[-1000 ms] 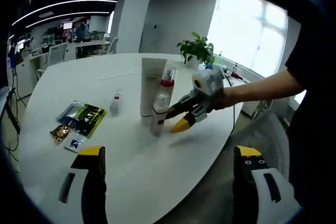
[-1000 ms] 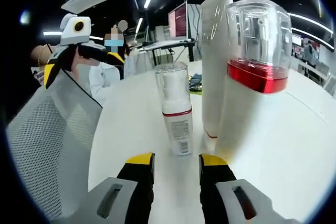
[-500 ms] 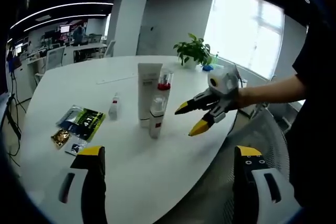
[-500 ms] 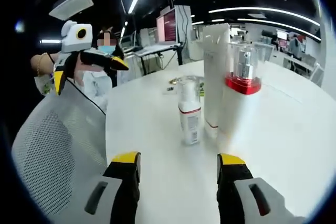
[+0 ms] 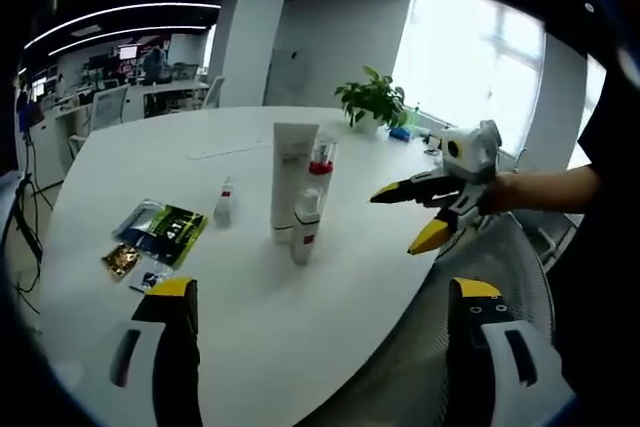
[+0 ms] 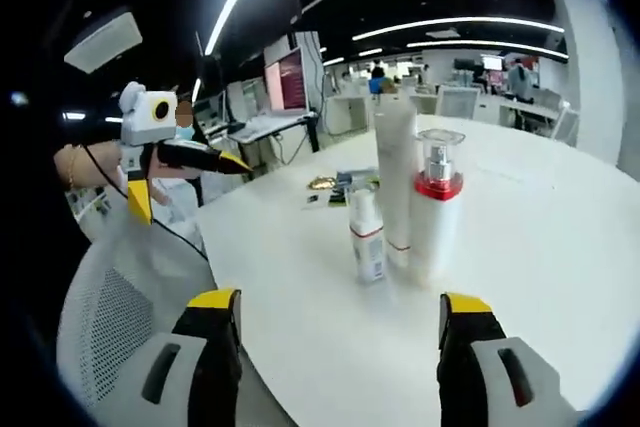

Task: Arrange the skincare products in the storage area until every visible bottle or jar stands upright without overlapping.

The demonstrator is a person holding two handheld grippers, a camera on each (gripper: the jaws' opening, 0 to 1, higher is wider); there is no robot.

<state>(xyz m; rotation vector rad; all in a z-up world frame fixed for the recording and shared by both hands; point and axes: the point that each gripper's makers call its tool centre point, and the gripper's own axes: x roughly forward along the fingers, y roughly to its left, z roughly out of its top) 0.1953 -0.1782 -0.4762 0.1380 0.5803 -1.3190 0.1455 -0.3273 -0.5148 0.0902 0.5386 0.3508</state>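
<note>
Left gripper (image 5: 318, 292): jaws held wide apart, nothing gripped.
Right gripper (image 6: 328, 305): jaws spread, empty.
Bottles: small pump bottle (image 6: 366, 233), white tube (image 6: 395, 182), red-collared bottle (image 6: 434, 209) are seen upright, clustered mid-table (image 6: 560, 247).
Risk: the tight cluster could be toppled by a careless nudge.

pump bottle (image 5: 319, 169): partly hidden behind the tube (image 5: 290, 179) and the small bottle (image 5: 304, 230)
tiny bottle (image 5: 224, 201): too small to read
packets (image 5: 160, 230): words too small to read
labels on small bottle (image 6: 367, 242): blurred
</note>
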